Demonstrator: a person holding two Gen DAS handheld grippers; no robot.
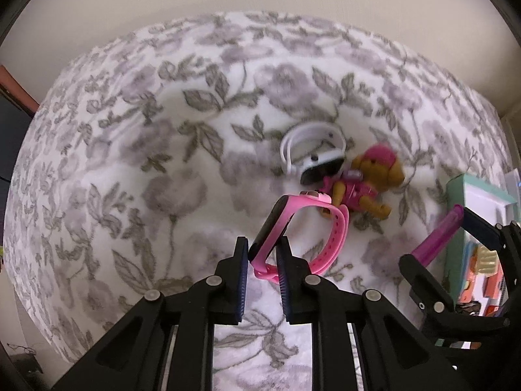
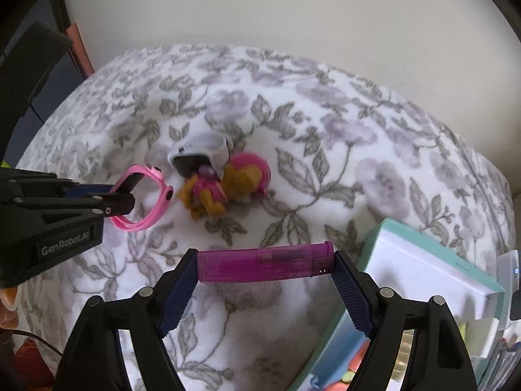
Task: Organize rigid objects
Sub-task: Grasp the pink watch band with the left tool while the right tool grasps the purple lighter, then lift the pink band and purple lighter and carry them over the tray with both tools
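1. While both grippers hung over the floral blanket (image 1: 162,150) of a bed, each had hold of 1 item: the left gripper (image 1: 263,251) was clenched on the pink watch (image 1: 293,228), and the right gripper (image 2: 265,272) gripped the purple lighter (image 2: 265,265) end to end.
2. The pink watch was pinched at its dark-faced body, with the looped strap drooping free on the right side of the jaws. In the right wrist view it appeared clear of the blanket, at the left of the scene.
3. The purple lighter lay crosswise between the right pads, its cap end against the right pad. It looked light, stiff and smooth, so a grip by the ends seemed likely to slip if the lighter twisted; a hold across its flat sides would probably be steadier.
4. The watch body looked hard and was the sound place to hold; the strap appeared rubbery and would likely flex away from the pads.
5. Farther off on the blanket lay a white watch (image 1: 314,153), resting against a small toy dog (image 1: 361,182) in pink clothing. The toy dog looked hard and lumpy; its middle would probably be the easiest grip.
6. At the near right stood a teal-edged box (image 2: 423,260) with an open tray below it, probably where the items were meant to go.
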